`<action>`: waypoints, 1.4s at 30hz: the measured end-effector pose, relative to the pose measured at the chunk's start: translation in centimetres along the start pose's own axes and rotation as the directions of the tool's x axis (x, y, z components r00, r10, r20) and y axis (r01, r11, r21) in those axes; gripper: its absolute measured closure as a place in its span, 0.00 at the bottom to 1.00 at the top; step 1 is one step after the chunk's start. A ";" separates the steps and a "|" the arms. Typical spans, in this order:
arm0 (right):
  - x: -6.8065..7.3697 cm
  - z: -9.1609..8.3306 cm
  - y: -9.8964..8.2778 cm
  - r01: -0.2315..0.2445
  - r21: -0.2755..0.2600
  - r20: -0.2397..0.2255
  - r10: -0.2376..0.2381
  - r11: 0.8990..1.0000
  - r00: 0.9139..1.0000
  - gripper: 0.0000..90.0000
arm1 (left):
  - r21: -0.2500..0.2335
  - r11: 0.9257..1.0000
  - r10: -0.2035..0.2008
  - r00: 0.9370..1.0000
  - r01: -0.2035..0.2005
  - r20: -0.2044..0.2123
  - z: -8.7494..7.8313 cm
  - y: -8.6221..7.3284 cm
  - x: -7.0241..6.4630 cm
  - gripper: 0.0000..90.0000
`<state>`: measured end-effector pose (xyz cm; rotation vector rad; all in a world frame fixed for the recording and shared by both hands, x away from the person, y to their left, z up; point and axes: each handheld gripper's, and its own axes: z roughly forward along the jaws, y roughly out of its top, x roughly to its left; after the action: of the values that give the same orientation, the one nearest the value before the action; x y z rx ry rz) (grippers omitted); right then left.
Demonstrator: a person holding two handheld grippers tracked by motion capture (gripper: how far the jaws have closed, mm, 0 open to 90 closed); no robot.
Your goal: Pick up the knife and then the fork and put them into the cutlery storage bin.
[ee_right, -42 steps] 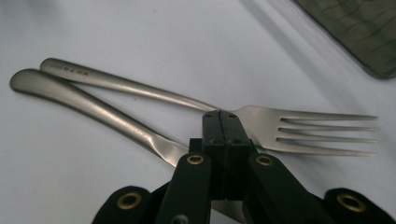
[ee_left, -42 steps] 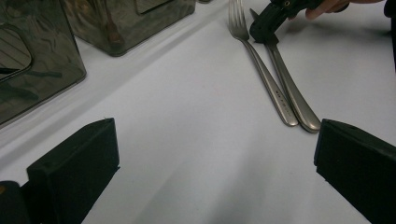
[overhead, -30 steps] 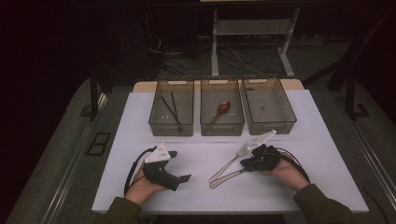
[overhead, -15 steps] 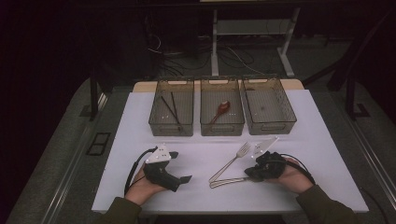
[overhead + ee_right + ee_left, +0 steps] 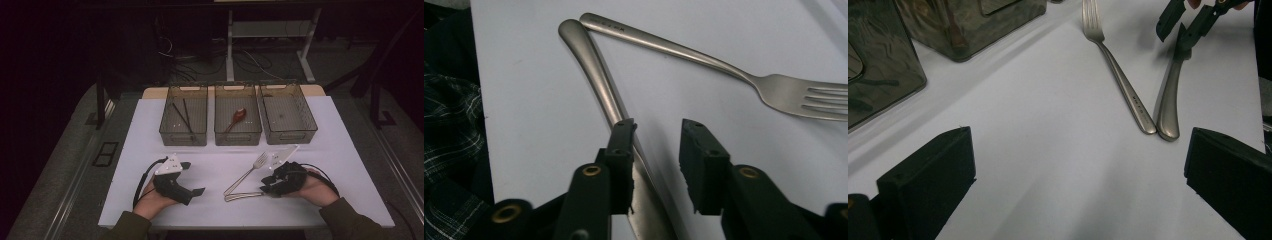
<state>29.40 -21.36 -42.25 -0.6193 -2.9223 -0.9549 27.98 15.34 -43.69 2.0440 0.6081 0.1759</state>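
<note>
Ahead of the left gripper (image 5: 1068, 185), jaws spread wide, a silver metal fork (image 5: 1115, 70) and a silver metal knife (image 5: 1168, 105) meet handle-ends; farther off, the right gripper (image 5: 1180, 25) straddles the knife.

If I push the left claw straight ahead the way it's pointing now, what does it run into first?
Probably the butt ends of the knife and fork, which meet just ahead and to the right between the open left claw. Bare white table lies before them. Depth is hard to judge; the right claw sits farther on.
</note>
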 end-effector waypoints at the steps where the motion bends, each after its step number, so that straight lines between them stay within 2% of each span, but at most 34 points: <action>1: 0.0 0.0 0.0 0.009 -0.003 -0.002 -0.009 1.000 1.000 0.70 | 0.000 1.000 0.000 1.000 0.000 0.000 0.0 0.0 0.0 0.00; 4: 0.1 0.0 0.3 0.012 0.001 -0.001 -0.012 1.000 1.000 0.68 | 0.001 1.000 0.000 1.000 0.000 0.000 0.0 0.0 0.0 0.00; 9: 0.4 0.1 1.1 0.068 0.019 -0.019 -0.067 0.998 0.998 0.66 | 0.000 1.000 0.000 1.000 0.000 0.003 0.0 0.0 0.0 0.00; 12: 0.8 0.4 1.8 0.103 0.058 -0.031 -0.101 0.993 0.994 0.65 | -0.001 1.000 0.002 1.000 -0.002 0.005 0.0 0.0 0.0 0.00; 14: 1.0 0.6 2.3 0.139 0.089 -0.033 -0.136 0.986 0.990 0.65 | -0.002 1.000 0.003 1.000 -0.003 0.007 0.1 0.0 0.0 0.00; 16: 1.1 0.9 2.8 0.185 0.133 -0.032 -0.182 0.974 0.983 0.64 | -0.002 1.000 0.003 1.000 -0.003 0.007 0.1 0.0 0.0 0.00; 19: 1.4 1.4 3.4 0.206 0.195 -0.039 -0.202 0.959 0.979 0.65 | -0.002 1.000 0.003 1.000 -0.003 0.008 0.1 0.0 0.0 0.00; 23: 1.7 2.1 4.1 0.249 0.253 -0.058 -0.242 0.935 0.969 0.70 | -0.003 1.000 0.004 1.000 -0.004 0.009 0.0 0.0 -0.1 0.00; 30: 2.0 3.0 4.9 0.290 0.321 -0.088 -0.277 0.901 0.957 0.75 | -0.001 1.000 0.005 1.000 -0.005 0.011 0.0 0.0 -0.1 0.00; 31: 2.0 3.0 4.9 0.292 0.326 -0.092 -0.277 0.899 0.957 0.76 | 0.000 1.000 0.005 1.000 -0.005 0.011 0.0 0.0 -0.1 0.00; 34: 2.0 3.4 5.0 0.313 0.350 -0.091 -0.301 0.883 0.949 0.78 | 0.000 1.000 0.006 1.000 -0.006 0.012 0.0 0.0 -0.1 0.00; 38: 2.2 3.6 5.2 0.324 0.370 -0.092 -0.313 0.870 0.945 0.80 | 0.001 1.000 0.006 1.000 -0.006 0.015 0.1 0.0 -0.1 0.00; 39: 2.2 3.7 5.3 0.337 0.376 -0.092 -0.327 0.863 0.940 0.80 | 0.001 1.000 0.007 1.000 -0.007 0.015 0.1 0.0 -0.1 0.00; 40: 2.4 3.7 5.4 0.333 0.385 -0.090 -0.324 0.861 0.942 0.80 | 0.001 1.000 0.006 1.000 -0.006 0.015 0.1 0.0 -0.1 0.00; 42: 2.5 3.8 5.6 0.347 0.398 -0.087 -0.341 0.849 0.936 0.80 | 0.001 1.000 0.004 1.000 -0.004 0.015 0.1 0.0 -0.1 0.00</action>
<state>29.59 -14.17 -41.90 -0.0653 -3.1339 -0.3167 27.96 15.22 -43.71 2.0459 0.5948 0.1633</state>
